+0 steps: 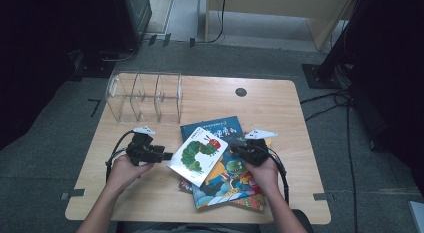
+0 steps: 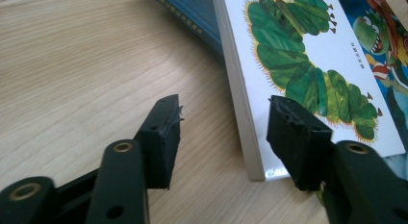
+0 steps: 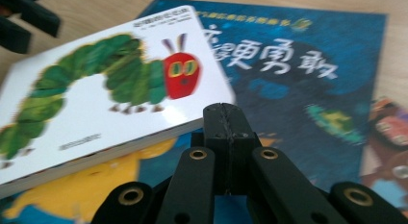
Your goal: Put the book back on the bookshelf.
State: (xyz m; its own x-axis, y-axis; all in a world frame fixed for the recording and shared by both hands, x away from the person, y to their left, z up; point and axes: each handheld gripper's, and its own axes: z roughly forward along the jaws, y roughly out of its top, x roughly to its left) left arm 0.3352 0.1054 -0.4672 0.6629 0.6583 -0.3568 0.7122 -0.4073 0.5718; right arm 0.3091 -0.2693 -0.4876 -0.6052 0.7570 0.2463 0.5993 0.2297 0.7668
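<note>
Here the left tongs (image 2: 223, 118) are standing spread, the pads straddling the near corner of the white board book with a green caterpillar on its cover (image 2: 308, 65) without pressing it. The right tongs (image 3: 225, 123) are pressed together, empty, hovering at that book's far edge. The book is lying tilted atop a blue picture book (image 3: 308, 56) and a dinosaur picture book (image 1: 235, 180) on the wooden table (image 1: 150, 193). Closing on so little corner, the left tongs are risking a slip, probably nudging the stack askew. The clear plastic divided rack (image 1: 145, 95) is standing well apart.
</note>
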